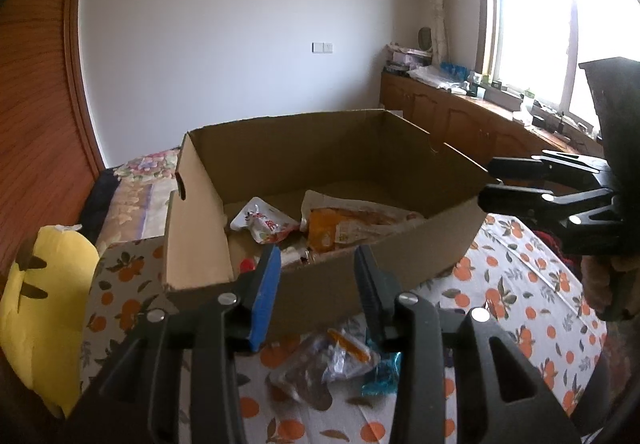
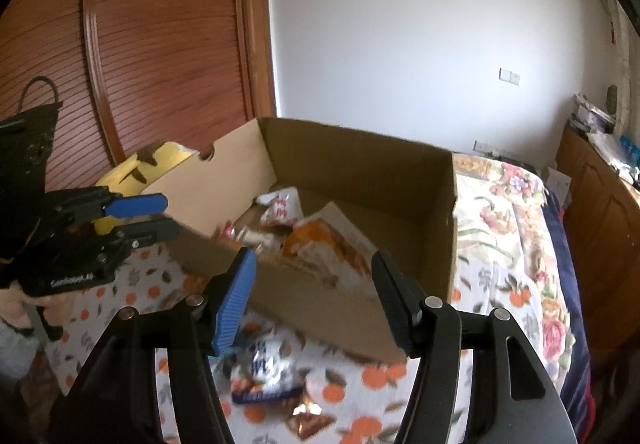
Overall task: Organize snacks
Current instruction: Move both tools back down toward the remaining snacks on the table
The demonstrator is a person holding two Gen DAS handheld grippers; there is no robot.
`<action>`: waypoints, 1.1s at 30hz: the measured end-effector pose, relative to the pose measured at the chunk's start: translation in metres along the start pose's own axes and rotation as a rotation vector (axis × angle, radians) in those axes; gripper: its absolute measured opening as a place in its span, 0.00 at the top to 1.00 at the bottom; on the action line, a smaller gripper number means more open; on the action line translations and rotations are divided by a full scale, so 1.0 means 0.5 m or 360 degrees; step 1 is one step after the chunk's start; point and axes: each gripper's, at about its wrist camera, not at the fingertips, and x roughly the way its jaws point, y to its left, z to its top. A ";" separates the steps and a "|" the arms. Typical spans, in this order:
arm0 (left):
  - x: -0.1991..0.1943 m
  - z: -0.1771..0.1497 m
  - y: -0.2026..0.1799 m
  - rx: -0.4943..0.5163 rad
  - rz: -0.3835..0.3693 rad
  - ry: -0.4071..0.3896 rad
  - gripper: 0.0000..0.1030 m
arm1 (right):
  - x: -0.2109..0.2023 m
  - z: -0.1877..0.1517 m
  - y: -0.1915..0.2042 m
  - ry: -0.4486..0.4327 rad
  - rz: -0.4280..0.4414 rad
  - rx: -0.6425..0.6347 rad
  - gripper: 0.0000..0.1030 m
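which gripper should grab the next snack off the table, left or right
Probably either, slightly the left. The left gripper hangs open over the loose snack packets on the orange-print tablecloth, in front of the cardboard box. The right gripper is open too, with a blurred packet below it.

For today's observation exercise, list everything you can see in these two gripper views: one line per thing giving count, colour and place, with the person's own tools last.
cardboard box: one, brown, open, on the tablecloth.
snack packets in box: several, white-red and orange among them; exact count unclear.
loose snack packets: a few, clear, orange, teal, on the cloth before the box.
tablecloth: one, white with orange fruit print.
plush toy: one, yellow, beside the box.
floral bedding: one, multicoloured, behind the box.
wooden cabinet: one, brown, under the window.
left gripper: one, black with a blue pad, open, empty.
right gripper: one, same colours, open, empty.
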 end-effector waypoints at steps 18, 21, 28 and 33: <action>0.001 -0.109 -0.051 0.0139 -0.0027 0.0137 0.63 | 0.020 -0.169 0.007 0.0157 -0.0034 0.0071 0.40; 0.023 -0.122 -0.056 0.0175 -0.0043 0.0193 0.63 | 0.044 -0.193 -0.005 0.0202 -0.0025 0.0108 0.40; 0.070 -0.141 -0.049 0.0217 -0.0059 0.0305 0.63 | 0.073 -0.222 -0.032 0.0257 -0.0001 0.0192 0.40; 0.090 -0.149 -0.033 0.0197 -0.0100 0.0359 0.61 | 0.069 -0.222 -0.042 0.0244 0.0020 0.0226 0.40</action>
